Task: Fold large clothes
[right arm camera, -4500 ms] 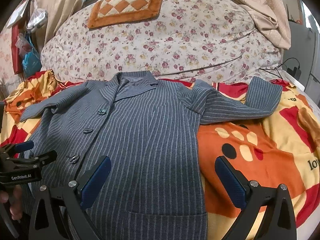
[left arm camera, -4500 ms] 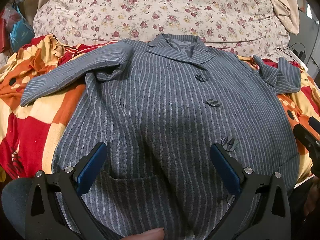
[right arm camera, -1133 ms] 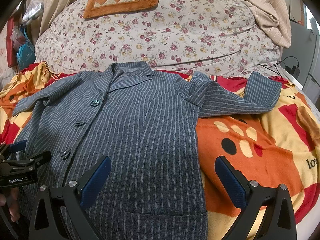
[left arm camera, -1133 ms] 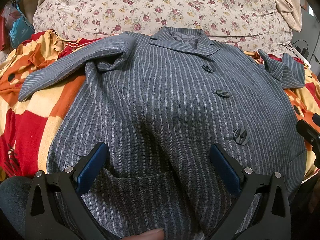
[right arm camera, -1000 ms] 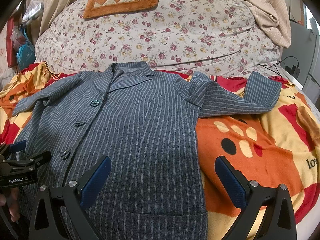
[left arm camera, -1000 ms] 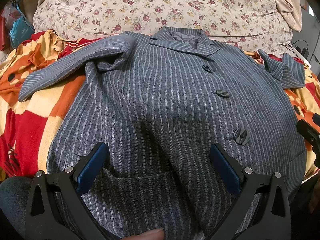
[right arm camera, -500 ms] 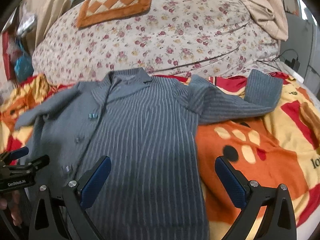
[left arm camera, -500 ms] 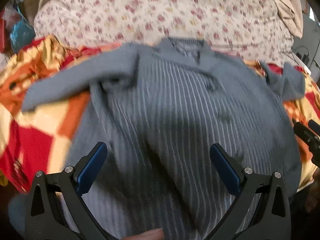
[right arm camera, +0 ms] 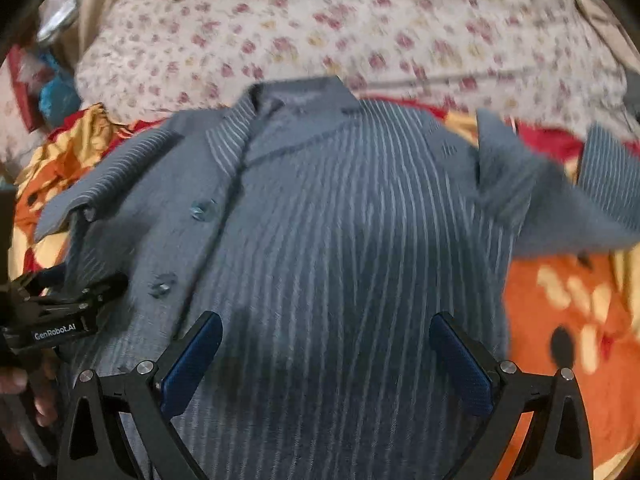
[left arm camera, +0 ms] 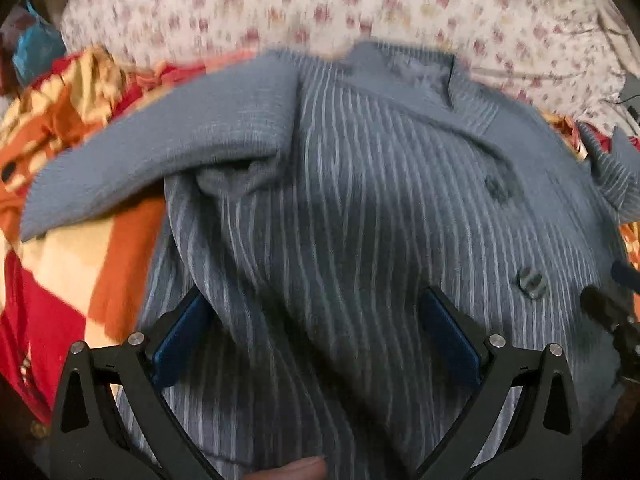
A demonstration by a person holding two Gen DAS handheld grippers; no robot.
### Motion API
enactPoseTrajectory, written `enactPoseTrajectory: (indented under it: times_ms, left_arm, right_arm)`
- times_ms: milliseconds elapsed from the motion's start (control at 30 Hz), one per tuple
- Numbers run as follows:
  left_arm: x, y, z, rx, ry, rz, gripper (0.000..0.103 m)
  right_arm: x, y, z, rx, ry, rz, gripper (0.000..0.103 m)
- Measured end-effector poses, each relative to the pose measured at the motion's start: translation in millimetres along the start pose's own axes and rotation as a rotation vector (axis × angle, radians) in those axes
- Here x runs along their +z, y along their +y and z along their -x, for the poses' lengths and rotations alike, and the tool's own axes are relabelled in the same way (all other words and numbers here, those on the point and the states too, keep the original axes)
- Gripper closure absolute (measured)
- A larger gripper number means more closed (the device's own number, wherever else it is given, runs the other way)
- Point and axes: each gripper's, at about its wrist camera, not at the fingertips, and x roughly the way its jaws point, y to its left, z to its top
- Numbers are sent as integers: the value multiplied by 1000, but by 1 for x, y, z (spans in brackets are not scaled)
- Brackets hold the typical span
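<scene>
Although both views are smeared by blur, the grey pinstriped button-front jacket (left arm camera: pixel 360 208) reads clearly: it lies front-up and spread across the bed, collar (right arm camera: pixel 296 96) toward twelve o'clock and hem toward six o'clock, under both cameras. Dark round buttons (right arm camera: pixel 202 210) run down its front placket. One sleeve (left arm camera: pixel 152 160) stretches out toward nine o'clock in the left wrist view, with a fold of cloth bunched under the armpit. The other sleeve (right arm camera: pixel 560 200) lies toward three o'clock in the right wrist view, bent back on itself so that its cuff points up toward one o'clock.

Over the lower left front of the jacket hangs the left hand-held gripper (left arm camera: pixel 316 332), its blue-padded fingers spread wide with striped cloth showing between them; whether the pads touch the cloth cannot be told. The right hand-held gripper (right arm camera: pixel 326 360) hangs over the lower right front, its jaws likewise spread and pinching nothing.

Under the jacket lies a red, orange and yellow patterned blanket (right arm camera: pixel 568 320), showing at nine o'clock and three o'clock. Beyond the collar, at twelve o'clock, rises a white floral-print quilt (right arm camera: pixel 360 28). A blue plastic bag (left arm camera: pixel 32 52) sits at ten o'clock.
</scene>
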Motion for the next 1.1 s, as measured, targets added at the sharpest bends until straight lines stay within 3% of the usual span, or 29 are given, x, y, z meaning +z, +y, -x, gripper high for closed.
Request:
enactPoseTrajectory:
  times_ms: [167, 1100]
  left_arm:
    - [-3, 6, 2, -24, -8, 1, 0]
    - [-11, 2, 4, -24, -69, -16, 0]
  right_arm:
    - [-8, 8, -6, -40, -17, 63, 0]
    - [-15, 10, -4, -50, -63, 71, 0]
